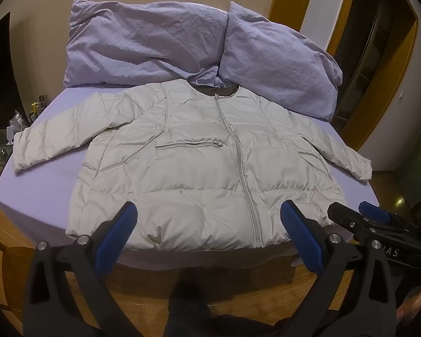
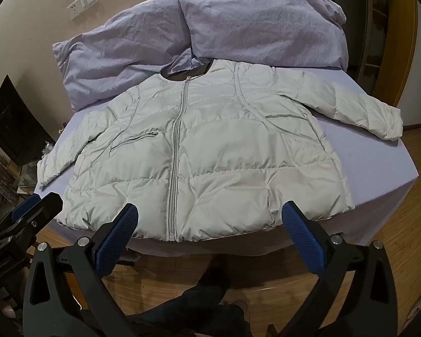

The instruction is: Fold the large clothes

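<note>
A pale grey puffer jacket [image 1: 199, 163] lies flat, front up and zipped, on the lilac bed [image 1: 47, 185], sleeves spread to both sides, hem toward me. It also shows in the right wrist view [image 2: 210, 154]. My left gripper [image 1: 209, 219] is open and empty, just above the hem near the bed's front edge. My right gripper [image 2: 210, 219] is open and empty, above the hem beside the zip. The right gripper also shows at the right of the left wrist view [image 1: 359, 213], and the left gripper at the left of the right wrist view [image 2: 39, 205].
Two lilac pillows [image 1: 143, 42] [image 1: 275, 61] lie at the head of the bed, touching the collar. Wooden floor [image 1: 238, 289] runs under the front edge, with my dark-trousered legs [image 2: 205, 292] there. A dark TV [image 2: 14, 123] stands left; a wooden door frame [image 1: 384, 84] stands right.
</note>
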The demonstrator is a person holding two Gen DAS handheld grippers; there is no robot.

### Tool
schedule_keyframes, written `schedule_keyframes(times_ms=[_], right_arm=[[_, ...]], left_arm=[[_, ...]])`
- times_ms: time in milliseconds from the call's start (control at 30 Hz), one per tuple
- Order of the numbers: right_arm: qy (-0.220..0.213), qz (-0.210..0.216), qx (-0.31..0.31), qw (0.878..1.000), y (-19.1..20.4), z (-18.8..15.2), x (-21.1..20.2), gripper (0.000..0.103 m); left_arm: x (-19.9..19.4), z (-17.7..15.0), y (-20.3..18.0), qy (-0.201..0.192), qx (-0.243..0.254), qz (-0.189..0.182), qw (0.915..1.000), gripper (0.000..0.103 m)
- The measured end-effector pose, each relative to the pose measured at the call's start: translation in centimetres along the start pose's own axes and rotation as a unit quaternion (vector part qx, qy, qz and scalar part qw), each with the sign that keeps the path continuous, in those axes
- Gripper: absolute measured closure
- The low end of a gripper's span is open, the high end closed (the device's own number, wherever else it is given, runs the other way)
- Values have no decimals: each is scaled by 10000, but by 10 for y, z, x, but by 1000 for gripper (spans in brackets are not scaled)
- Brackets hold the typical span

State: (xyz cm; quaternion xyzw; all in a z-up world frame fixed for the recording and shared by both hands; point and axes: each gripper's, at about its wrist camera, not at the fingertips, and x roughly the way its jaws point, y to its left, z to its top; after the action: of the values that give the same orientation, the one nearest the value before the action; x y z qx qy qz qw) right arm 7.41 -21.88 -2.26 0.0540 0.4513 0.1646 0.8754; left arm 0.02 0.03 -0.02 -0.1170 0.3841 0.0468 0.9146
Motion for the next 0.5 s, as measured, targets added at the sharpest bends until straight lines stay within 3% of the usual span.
schedule_keyframes(times_ms=[500], right_arm=[[4, -27, 10, 10000, 3, -1, 2, 1]], left_arm=[[0, 0, 0, 2, -1, -4, 10000, 2]])
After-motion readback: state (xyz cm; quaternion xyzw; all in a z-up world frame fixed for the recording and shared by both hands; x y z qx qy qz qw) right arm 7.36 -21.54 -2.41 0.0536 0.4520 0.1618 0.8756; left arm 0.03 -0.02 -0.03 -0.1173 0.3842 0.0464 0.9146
